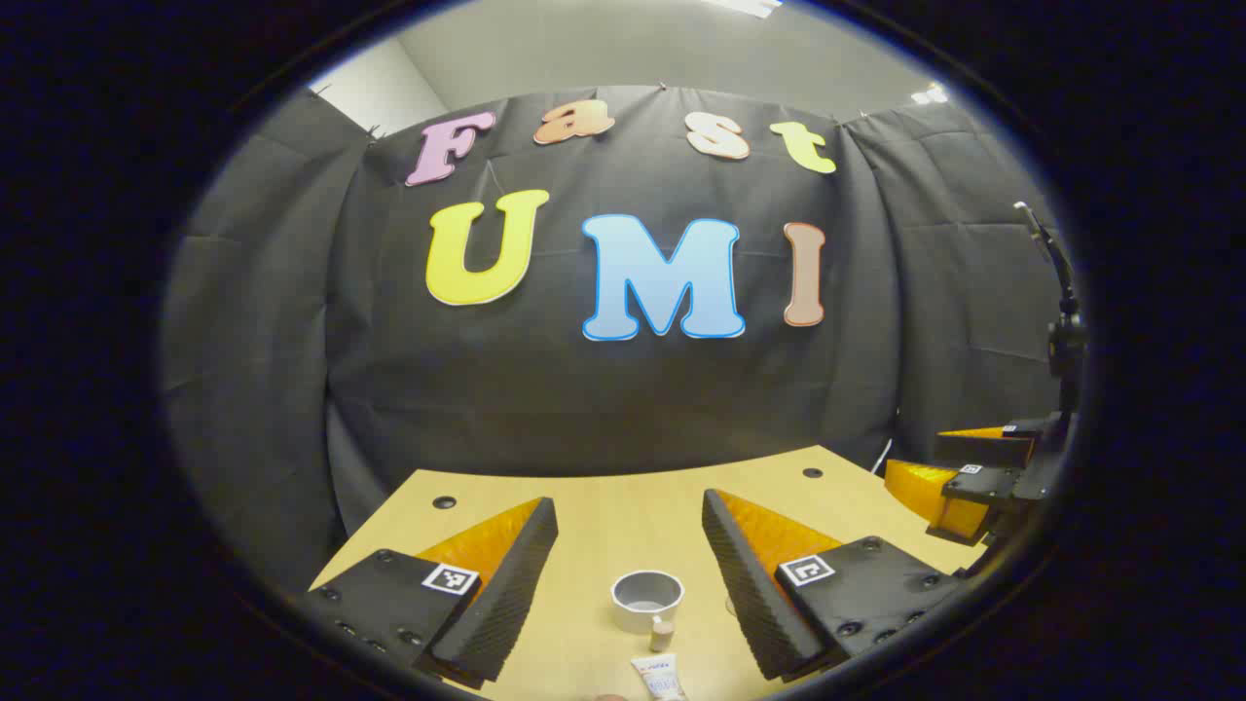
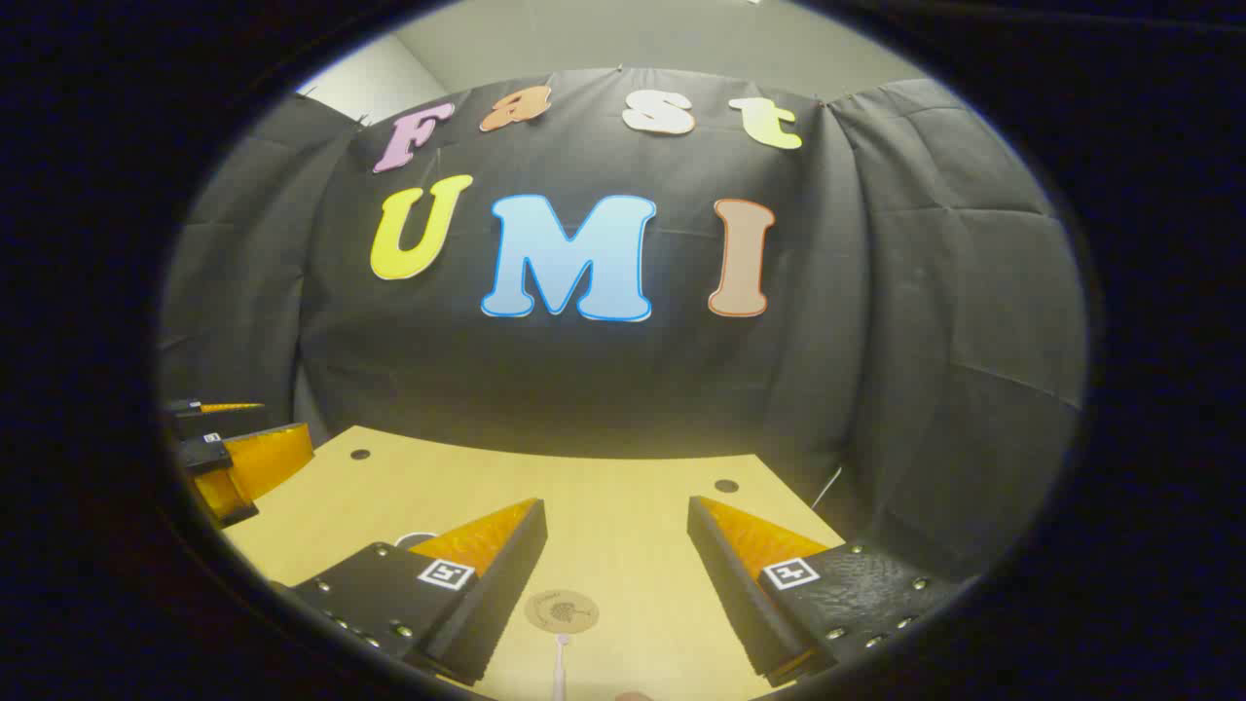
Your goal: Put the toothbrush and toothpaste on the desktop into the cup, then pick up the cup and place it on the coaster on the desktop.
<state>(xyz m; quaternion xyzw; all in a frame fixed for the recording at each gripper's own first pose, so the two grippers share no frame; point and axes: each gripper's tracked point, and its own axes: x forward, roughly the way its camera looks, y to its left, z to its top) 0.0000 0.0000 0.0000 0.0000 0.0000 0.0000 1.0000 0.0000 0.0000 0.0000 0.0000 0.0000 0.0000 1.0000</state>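
In the left gripper view a grey cup (image 1: 646, 600) stands upright on the wooden desktop (image 1: 623, 506), and a white toothpaste tube (image 1: 658, 667) lies just in front of it, cap toward the cup. My left gripper (image 1: 623, 545) hovers open above them, holding nothing. In the right gripper view a round brown coaster (image 2: 562, 610) lies flat on the desktop (image 2: 604, 487), and the white toothbrush (image 2: 560, 662) rests just in front of it. My right gripper (image 2: 615, 545) is open and empty over them. The cup's rim (image 2: 417, 536) peeks out behind the right gripper's left finger.
The right gripper (image 1: 973, 477) shows at the right edge of the left gripper view, the left gripper (image 2: 229, 458) at the left edge of the right gripper view. The black cloth wall closes off the desk's far edge. Small dark holes (image 1: 444, 502) mark the desktop's far corners.
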